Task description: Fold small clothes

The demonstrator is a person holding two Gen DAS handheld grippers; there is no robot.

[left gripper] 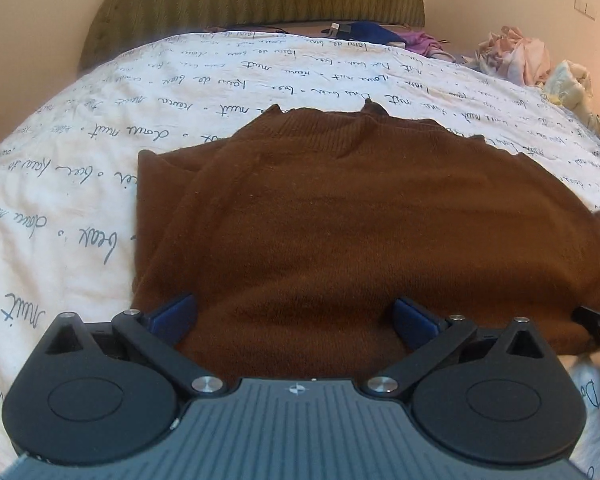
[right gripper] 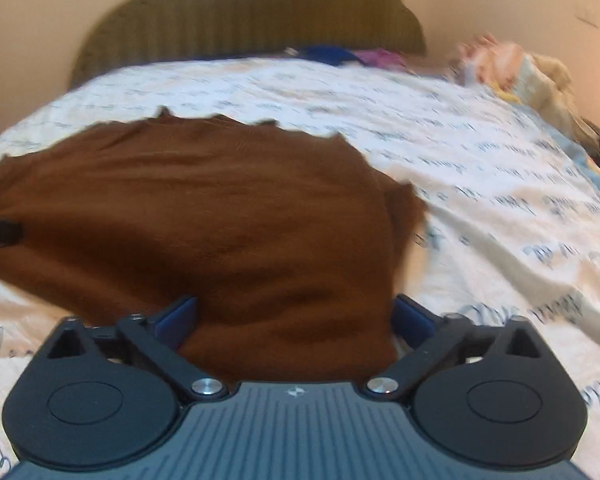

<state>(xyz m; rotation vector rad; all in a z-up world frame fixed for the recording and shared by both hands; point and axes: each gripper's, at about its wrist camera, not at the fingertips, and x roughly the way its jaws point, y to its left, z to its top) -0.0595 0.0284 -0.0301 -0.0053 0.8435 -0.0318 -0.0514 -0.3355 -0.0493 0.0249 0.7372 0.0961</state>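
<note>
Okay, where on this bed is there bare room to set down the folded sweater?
Bare bedspread lies left of the brown sweater, and a wide strip between its collar and the headboard. More is free on its right. Crowded: clothes pile at the far right corner.

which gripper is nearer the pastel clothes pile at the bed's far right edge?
Right, judging by the views. The right gripper sits over the brown sweater's right side, toward the pile; the left gripper is over its left half.
</note>
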